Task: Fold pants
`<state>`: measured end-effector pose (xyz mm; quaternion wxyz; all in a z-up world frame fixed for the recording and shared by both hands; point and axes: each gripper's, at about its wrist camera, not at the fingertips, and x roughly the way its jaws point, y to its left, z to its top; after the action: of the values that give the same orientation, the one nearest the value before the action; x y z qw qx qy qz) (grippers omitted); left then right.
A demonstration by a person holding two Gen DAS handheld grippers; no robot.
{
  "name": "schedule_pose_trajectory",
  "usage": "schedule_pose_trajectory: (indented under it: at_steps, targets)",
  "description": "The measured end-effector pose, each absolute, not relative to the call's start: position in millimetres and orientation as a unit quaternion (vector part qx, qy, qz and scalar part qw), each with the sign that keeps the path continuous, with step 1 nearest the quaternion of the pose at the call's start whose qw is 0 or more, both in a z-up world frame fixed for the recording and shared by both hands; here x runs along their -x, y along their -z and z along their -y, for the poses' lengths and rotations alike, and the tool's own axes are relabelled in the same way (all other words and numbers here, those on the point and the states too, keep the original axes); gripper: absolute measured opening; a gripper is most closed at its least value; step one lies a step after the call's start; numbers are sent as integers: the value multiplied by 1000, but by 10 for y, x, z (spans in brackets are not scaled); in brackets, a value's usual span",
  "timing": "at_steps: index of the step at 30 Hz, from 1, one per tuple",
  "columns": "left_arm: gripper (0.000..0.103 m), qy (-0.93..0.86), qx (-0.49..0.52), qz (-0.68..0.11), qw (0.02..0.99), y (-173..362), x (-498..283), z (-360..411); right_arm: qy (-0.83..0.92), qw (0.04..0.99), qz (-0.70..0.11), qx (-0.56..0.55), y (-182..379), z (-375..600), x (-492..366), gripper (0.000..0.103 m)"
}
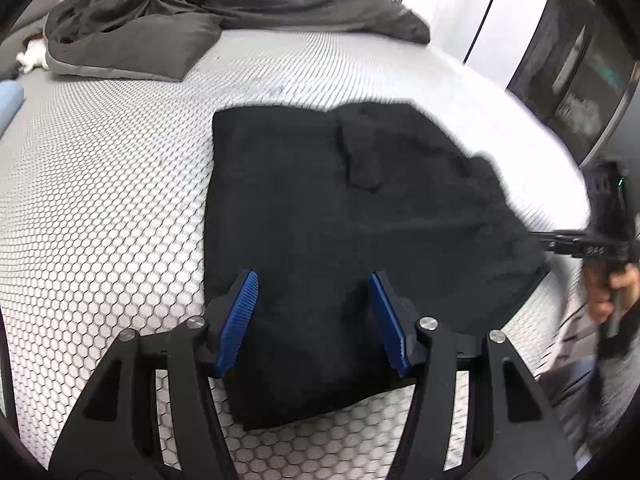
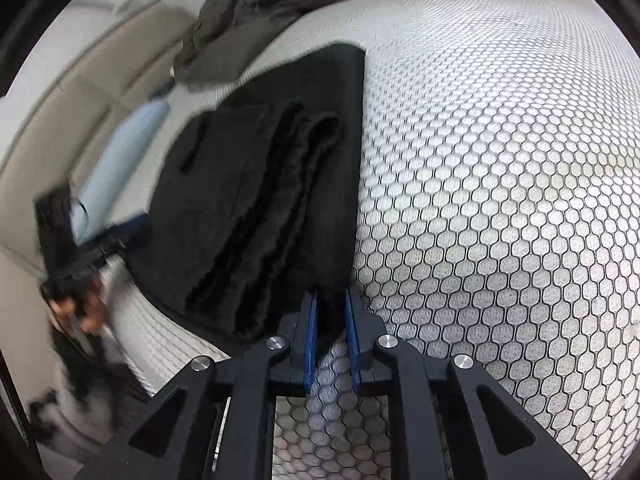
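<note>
Black pants (image 1: pixel 320 200), folded into a thick stack, lie on the honeycomb-patterned mattress (image 1: pixel 100 200). My left gripper (image 1: pixel 313 276) is open, its blue pads straddling the near end of the stack without pressing it. In the right wrist view the layered edges of the pants (image 2: pixel 260 200) show. My right gripper (image 2: pixel 331 294) has its jaws nearly together, with the corner of the black cloth pinched between the blue pads. From the left wrist view the right gripper (image 1: pixel 560 242) sits at the stack's right edge, held by a hand (image 1: pixel 608 292).
A rumpled dark grey duvet (image 1: pixel 200 8) covers the far end of the bed. A light blue item (image 2: pixel 128 148) lies beyond the pants near the beige wall (image 2: pixel 60 100). The mattress edge (image 2: pixel 152 344) drops off beside the pants. A dark cabinet (image 1: pixel 580 80) stands at right.
</note>
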<state>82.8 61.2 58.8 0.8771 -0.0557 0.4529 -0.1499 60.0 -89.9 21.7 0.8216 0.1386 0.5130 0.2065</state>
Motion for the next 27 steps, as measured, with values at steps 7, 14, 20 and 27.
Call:
schedule_pose_trajectory:
  at_steps: [7, 14, 20, 27]
  targets:
    - [54, 102, 124, -431, 888, -787, -1232, -833, -151, 847, -474, -186, -453, 1087, -832, 27]
    - [55, 59, 133, -464, 874, -595, -1764, -869, -140, 861, -454, -181, -486, 997, -1491, 47]
    - [55, 54, 121, -493, 860, -381, -1950, -855, -161, 829, -495, -204, -308, 1001, -2268, 47]
    - [57, 65, 134, -498, 854, -332, -1980, -943, -157, 856, -475, -132, -396, 837, -2420, 13]
